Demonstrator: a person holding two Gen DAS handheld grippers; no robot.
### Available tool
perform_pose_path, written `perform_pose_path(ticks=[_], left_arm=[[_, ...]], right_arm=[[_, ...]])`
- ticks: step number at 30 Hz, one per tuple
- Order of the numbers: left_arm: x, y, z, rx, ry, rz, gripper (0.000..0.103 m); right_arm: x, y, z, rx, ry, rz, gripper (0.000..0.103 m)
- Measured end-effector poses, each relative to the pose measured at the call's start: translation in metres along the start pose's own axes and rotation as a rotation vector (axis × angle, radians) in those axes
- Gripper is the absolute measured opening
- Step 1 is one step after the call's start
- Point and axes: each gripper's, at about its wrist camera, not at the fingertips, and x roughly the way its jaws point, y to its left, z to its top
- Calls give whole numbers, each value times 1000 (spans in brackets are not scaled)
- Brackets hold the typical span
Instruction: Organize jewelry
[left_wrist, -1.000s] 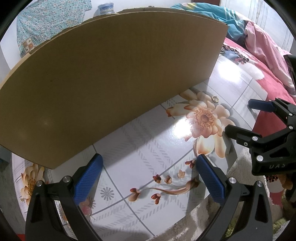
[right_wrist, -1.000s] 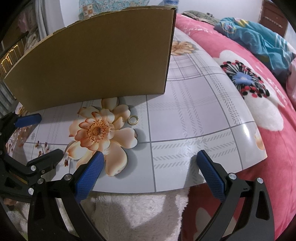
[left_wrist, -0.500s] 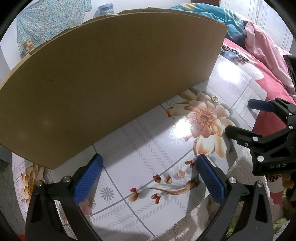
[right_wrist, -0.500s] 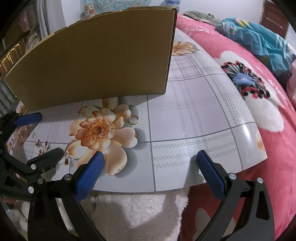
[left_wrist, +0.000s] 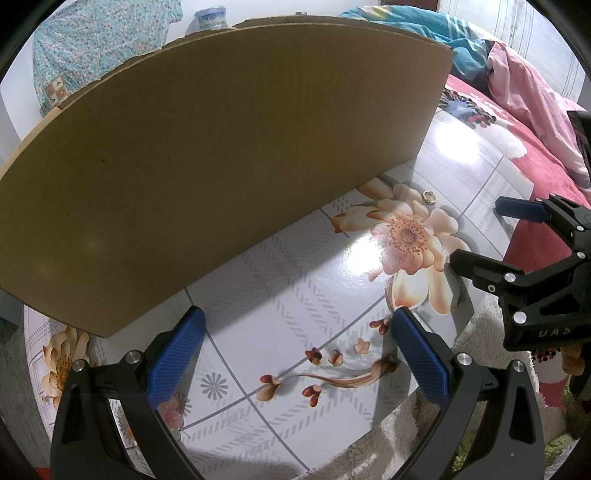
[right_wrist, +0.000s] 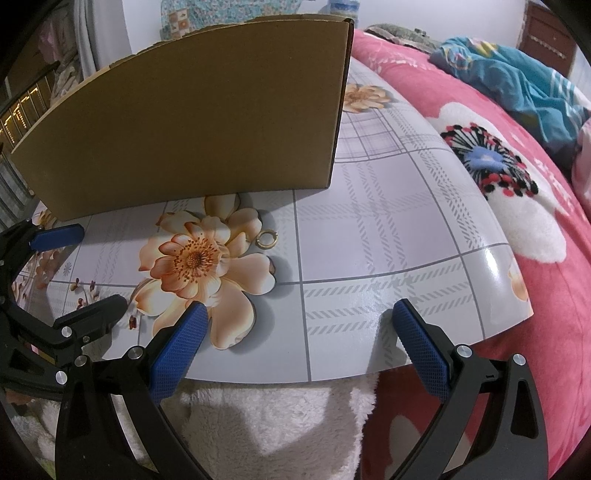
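Observation:
A small gold ring (right_wrist: 267, 239) lies flat on the flower-printed tabletop (right_wrist: 388, 229), just in front of a tall brown cardboard box (right_wrist: 192, 133). In the left wrist view the ring (left_wrist: 429, 196) shows far right, beside the box (left_wrist: 221, 155). My right gripper (right_wrist: 295, 341) hangs open at the table's near edge, nothing between its blue pads, the ring well ahead of it. My left gripper (left_wrist: 295, 356) is open too, over the table's left part, far from the ring. Each gripper appears in the other's view: the right one (left_wrist: 491, 236) and the left one (right_wrist: 88, 269). The box's inside is hidden.
A red floral blanket (right_wrist: 535, 206) with a blue cloth (right_wrist: 517, 77) covers the bed to the right of the table. White fleece (right_wrist: 266, 417) lies below the table's near edge. A patterned garment (left_wrist: 99, 40) hangs behind the box.
The right gripper has crept slightly forward toward the table edge. The left gripper, the ring and the box stay where they were.

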Motion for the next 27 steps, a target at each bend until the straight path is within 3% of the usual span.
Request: perform_pose_path(ticks=[15, 20, 22, 24, 25, 27], left_arm=[[0, 0, 0, 4, 6, 1, 99], [0, 1, -2, 2, -16, -1, 99], [-1, 1, -3, 1, -28, -1, 99], [-1, 0, -3, 1, -39, -1, 99], [-2, 0, -4, 1, -44, 0, 99], [-1, 1, -4, 0, -53, 0, 99]], right_arm=[[-12, 2, -7, -78, -43, 21, 95], [-28, 0, -4, -67, -124, 122, 94], [-27, 0, 0, -64, -130, 126, 87], [-21, 0, 7, -63, -126, 130, 71], [-18, -1, 9, -65, -120, 138, 67], [-10, -1, 14, -88, -108, 144, 44]])
